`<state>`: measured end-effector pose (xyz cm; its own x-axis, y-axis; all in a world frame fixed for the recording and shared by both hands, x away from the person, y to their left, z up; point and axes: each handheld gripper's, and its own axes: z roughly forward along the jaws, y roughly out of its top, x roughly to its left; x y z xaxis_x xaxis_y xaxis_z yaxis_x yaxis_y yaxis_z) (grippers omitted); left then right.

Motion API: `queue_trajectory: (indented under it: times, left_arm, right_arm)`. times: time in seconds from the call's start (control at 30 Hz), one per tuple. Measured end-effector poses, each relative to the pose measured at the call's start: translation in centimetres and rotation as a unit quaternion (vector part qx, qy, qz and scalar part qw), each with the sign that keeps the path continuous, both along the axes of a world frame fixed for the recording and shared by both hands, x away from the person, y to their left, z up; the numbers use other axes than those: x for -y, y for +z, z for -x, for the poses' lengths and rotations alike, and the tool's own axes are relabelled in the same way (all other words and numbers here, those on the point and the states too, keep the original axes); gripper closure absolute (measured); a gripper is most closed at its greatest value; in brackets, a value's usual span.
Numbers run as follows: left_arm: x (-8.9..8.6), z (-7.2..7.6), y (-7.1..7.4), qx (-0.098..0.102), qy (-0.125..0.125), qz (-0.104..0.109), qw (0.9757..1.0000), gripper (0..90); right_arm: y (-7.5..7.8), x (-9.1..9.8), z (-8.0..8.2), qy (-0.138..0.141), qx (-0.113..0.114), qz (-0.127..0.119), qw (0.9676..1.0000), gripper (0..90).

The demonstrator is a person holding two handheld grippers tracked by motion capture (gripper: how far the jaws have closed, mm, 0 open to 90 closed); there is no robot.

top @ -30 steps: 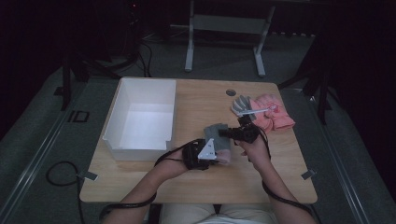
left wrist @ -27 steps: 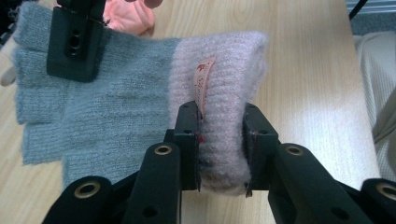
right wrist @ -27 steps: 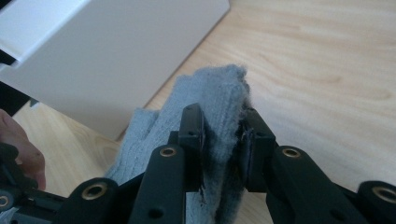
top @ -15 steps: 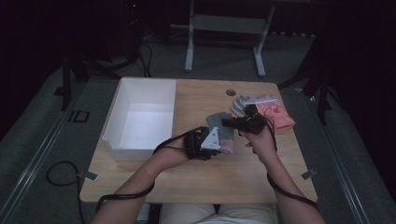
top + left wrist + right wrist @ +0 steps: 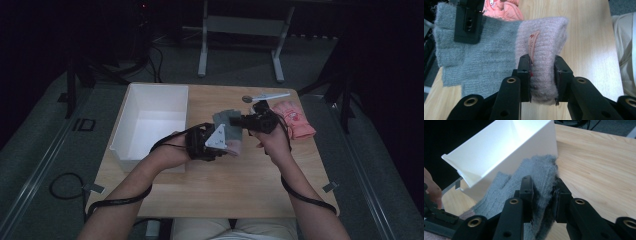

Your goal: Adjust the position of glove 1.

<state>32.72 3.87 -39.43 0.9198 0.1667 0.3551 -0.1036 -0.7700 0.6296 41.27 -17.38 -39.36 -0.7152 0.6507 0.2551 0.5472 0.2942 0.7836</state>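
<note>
I had the grey knitted glove (image 5: 227,126) stretched between both tools above the table (image 5: 260,175), just right of the white bin (image 5: 150,120). My left gripper (image 5: 542,80) was clamped on the pink cuff (image 5: 541,50), where a small label (image 5: 533,41) stood out from the wool, and my right gripper (image 5: 543,200) was clenched on the grey finger end, the knit bunched between its jaws. In the left gripper view the right tool's jaw pressed on the far corner of the glove. The pink glove (image 5: 295,117) lay on the table's right side, with a pair of scissors (image 5: 265,96) beyond it. I judged the main risk to be the wool itself: it was soft and thick, so a pull from either side could let it creep out of one clamp, and the glove would then swing down from the other. If I carried it toward the bin with the hands at uneven heights, the hanging middle could catch on the bin's near wall and drag. Pulling too hard could also stretch the knit or tear at the label.
</note>
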Motion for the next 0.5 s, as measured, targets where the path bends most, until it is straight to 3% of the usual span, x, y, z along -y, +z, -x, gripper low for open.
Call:
queue_trajectory:
  times: [0.27,0.5]
  left_arm:
    - [-1.9,0.1,0.3,0.008,0.006,-0.012,0.9999,71.5]
    - [-4.2,0.3,0.8,0.003,0.021,-0.023,0.9995,71.6]
  right_arm:
    - [0.9,-2.1,-0.3,0.022,0.011,0.008,0.9997,74.0]
    - [1.4,-5.0,-0.6,0.043,0.01,0.006,0.999,74.0]
